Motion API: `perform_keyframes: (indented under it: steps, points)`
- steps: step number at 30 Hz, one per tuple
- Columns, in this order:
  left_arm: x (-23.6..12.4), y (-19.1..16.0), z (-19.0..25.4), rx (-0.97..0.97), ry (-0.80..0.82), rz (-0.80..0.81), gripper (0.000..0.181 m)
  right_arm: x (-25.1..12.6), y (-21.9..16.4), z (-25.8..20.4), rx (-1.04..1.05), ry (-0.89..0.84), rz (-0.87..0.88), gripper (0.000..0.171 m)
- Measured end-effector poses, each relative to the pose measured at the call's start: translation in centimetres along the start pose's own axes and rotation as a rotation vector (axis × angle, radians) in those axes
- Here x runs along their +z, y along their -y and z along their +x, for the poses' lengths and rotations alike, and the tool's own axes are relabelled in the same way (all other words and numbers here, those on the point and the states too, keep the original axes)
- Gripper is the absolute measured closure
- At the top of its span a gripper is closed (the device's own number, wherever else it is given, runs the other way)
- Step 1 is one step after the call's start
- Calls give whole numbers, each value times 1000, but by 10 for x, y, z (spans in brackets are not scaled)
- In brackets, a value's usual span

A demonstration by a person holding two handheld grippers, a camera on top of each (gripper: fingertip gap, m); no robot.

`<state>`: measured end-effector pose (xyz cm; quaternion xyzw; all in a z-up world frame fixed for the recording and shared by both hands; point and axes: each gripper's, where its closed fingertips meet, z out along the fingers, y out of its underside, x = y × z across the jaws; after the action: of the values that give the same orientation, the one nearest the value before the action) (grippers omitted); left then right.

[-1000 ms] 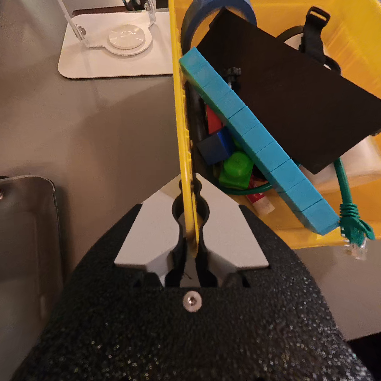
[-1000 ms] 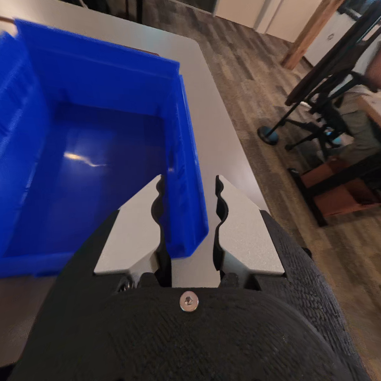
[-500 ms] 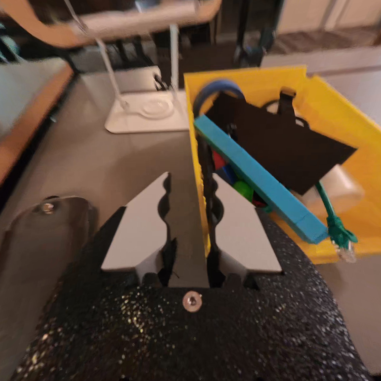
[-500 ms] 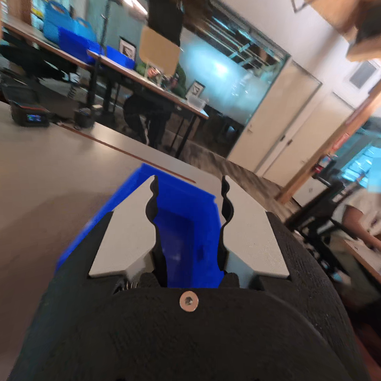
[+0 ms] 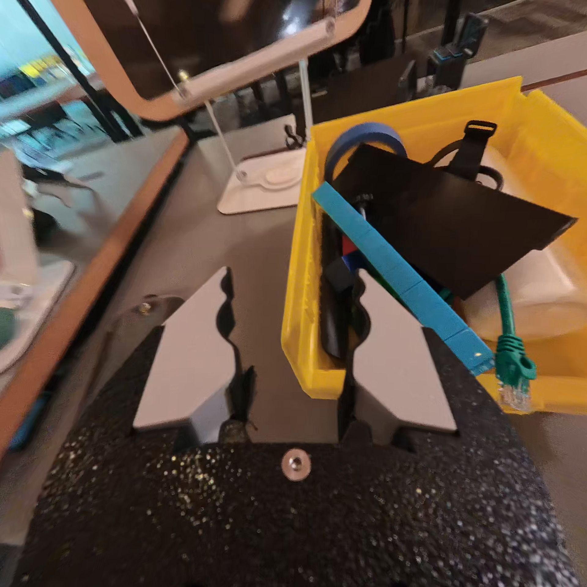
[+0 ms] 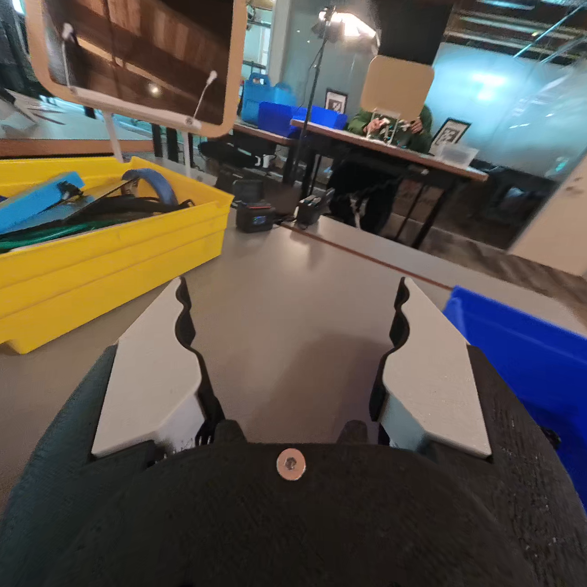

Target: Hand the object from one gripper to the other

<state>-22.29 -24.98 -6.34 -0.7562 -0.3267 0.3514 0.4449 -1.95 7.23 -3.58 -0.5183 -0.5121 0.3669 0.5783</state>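
— Dim, warm indoors; bright only from the lamp [image 6: 344, 23] on a stand far back. Sheen on the grey table [image 6: 286, 270].

— Smeared with motion blur toward edges; wide-angle bending throughout.

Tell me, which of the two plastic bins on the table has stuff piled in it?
The yellow bin, left of the right gripper: it holds a light blue bar, a green cable and more. The blue bin only shows its outer wall.

Left gripper [image 5: 293, 320]: fingers [image 5: 193, 355] spread, nothing held between them, pointing forward and tilted downward. Right gripper [image 6: 291, 330]: fingers [image 6: 152, 374] spread wider still, gap between them empty, pointing forward, nearly level. Both with pale finger faces and black wavy inner pads.
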Motion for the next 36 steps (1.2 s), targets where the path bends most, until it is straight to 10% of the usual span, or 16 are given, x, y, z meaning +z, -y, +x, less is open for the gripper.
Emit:
perform_keyframes:
  steps: [9, 17, 36]
  points:
    - [27, -46, -13, -64, 14, -195, 118, 14, -45, -32, -38, 39, 17, 91]
    - [37, -47, 8, -159, -145, -205, 177, 11, -39, -39, -130, 29, 75, 104]
    - [32, -55, -14, -205, -114, -201, 177, 9, -37, -42, -167, 31, 99, 112]
